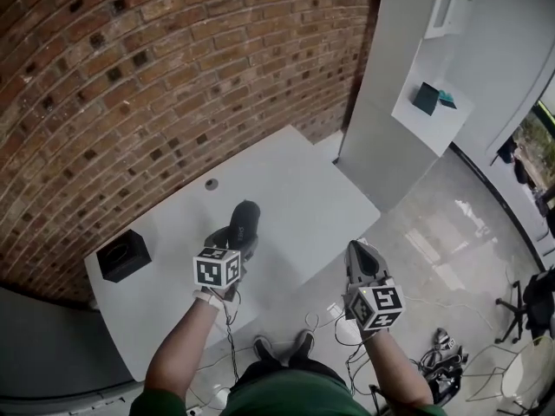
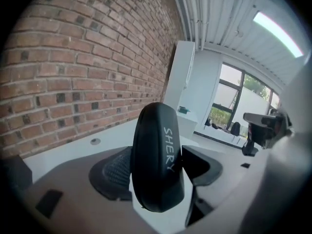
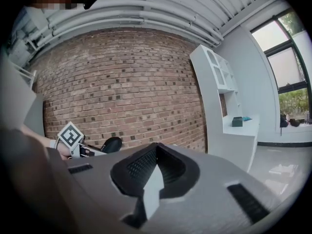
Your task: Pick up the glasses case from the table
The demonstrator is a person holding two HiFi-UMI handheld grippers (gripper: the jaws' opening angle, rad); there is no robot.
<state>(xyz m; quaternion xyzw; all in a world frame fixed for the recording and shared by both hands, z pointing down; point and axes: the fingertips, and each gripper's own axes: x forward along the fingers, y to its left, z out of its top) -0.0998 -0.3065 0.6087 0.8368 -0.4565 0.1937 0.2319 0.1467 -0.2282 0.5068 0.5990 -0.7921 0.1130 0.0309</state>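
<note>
Evidently off the tabletop (image 1: 303,189), the case (image 2: 157,160) stands on edge, pinched across its narrow sides by the left tool (image 1: 238,236). To finish the pickup well, hold the pinch firm and the wrist steady, since the smooth, rounded shell could slip or swivel. The case's far end juts beyond the pads. The right tool (image 1: 358,251), pressed together and empty, hangs over the floor to the near right.

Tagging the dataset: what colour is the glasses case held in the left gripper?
The glasses case is black with pale lettering; clearest in the left gripper view.
</note>
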